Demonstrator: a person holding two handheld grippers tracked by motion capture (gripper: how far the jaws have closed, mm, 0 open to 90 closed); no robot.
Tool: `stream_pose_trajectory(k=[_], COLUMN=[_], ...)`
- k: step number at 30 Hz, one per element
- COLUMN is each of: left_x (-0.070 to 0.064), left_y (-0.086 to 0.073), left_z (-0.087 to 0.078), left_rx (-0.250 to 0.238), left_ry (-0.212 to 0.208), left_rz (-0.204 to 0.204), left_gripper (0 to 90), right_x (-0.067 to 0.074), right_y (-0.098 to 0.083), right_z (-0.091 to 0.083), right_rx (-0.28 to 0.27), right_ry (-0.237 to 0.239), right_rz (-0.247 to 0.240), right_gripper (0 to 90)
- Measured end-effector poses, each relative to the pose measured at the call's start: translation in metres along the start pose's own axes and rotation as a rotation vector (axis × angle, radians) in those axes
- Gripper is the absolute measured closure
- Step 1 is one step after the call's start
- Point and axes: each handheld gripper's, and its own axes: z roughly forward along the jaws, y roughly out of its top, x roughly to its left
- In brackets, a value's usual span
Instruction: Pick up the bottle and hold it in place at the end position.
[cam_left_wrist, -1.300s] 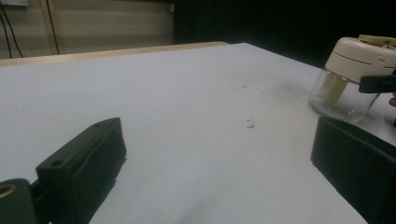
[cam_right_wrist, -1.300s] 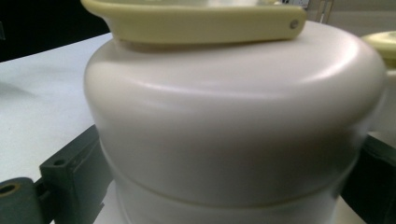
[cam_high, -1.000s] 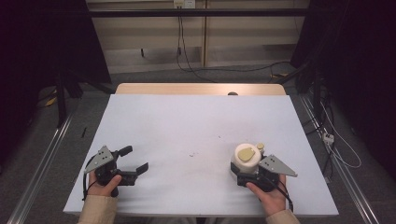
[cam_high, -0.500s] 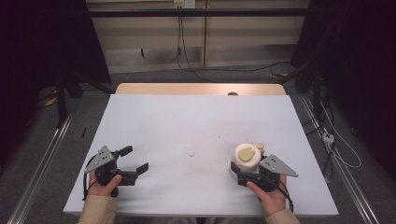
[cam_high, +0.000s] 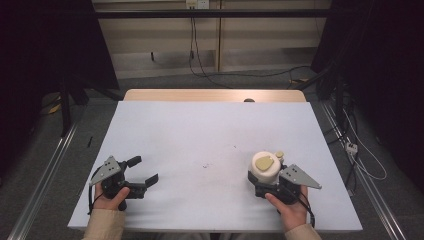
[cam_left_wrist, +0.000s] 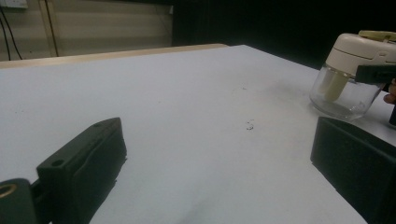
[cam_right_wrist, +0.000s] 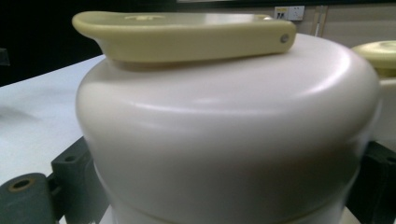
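Step in hand — securing the chopper jar (cam_high: 265, 169), which stands near the desk's (cam_high: 200, 130) front right corner. The right gripper (cam_high: 264, 181) is clamped around its cream lid. The left gripper (cam_high: 142, 172) rests near the front left corner, jaws wide and empty. Next move, likely — bring it across to the yellow pull handle (cam_right_wrist: 187, 33).

- The cream-lidded clear glass chopper jar (cam_high: 265, 168) stands on the white counter (cam_high: 200, 135), near its right front.
- The left hand-held gripper (cam_high: 141, 174) sits at the left front, well apart from the jar.
- The right hand-held gripper (cam_high: 263, 184) sits around the jar from the front.
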Motion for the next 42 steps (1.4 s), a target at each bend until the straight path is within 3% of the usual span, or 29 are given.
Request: stream_pose_trajectory(k=[17,25,42], left_x=[-0.001,-0.001,-0.001], left_y=[0.001,0.001,0.001], left_z=[-0.001,-0.002,-0.001], left_rx=[-0.008,-0.017,-0.021], left_ry=[0.0,0.003,-0.004], left_rz=[0.003,-0.002,-0.001], left_gripper=[2.7,2.7,2.7], right_x=[-0.001,0.004,0.013], right_y=[0.012,0.017,0.031], right_z=[0.008,0.022,0.053], right_rx=[0.017,0.039,0.024], right_ry=[0.013,0.031,0.061], right_rz=[-0.036,-0.038,-0.038], right_gripper=[6.8,6.8,6.8])
